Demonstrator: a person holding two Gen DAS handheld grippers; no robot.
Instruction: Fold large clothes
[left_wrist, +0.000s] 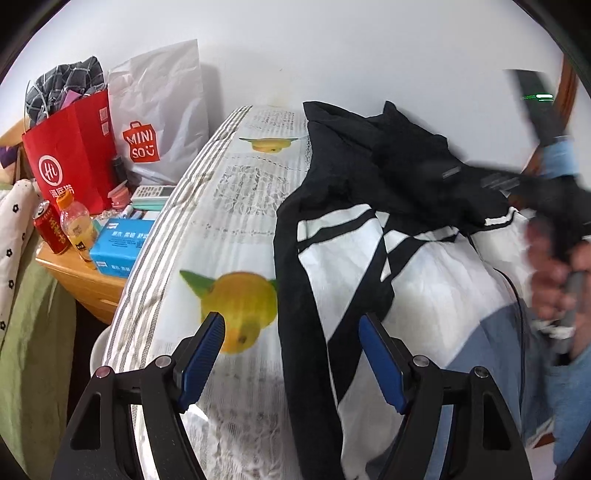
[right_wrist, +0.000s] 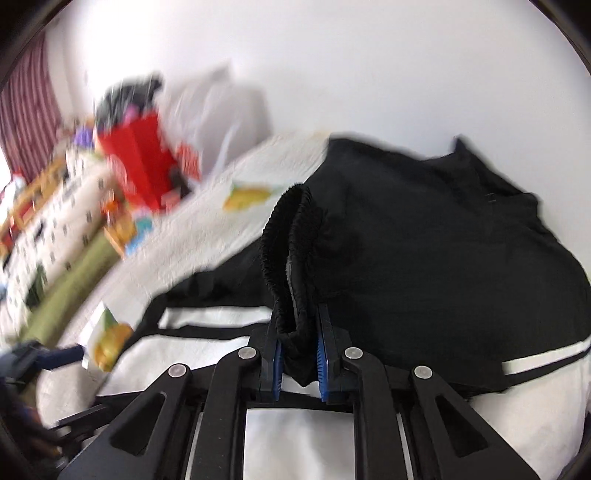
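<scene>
Evidently mid-fold: right gripper clamped on a ribbed black cuff of the jacket, pads pinching the bunched sleeve end so that the fabric can be carried across, likely toward the garment's middle. Left gripper held apart, nothing between its blue pads, hovering over the near hem, probably waiting to pin or take the next edge. Jacket spread on the bed, over a sheet printed with lemons, beside a bedside table crowded with a red bag and a white bag. Black across shoulders and sleeves, white through the body, crossed by black bands; thin, slick, windbreaker-like cloth, lying rumpled rather than flat. Collar end toward the wall, hem toward the cameras. Sleeve lifted and blurred in the left wrist view.
</scene>
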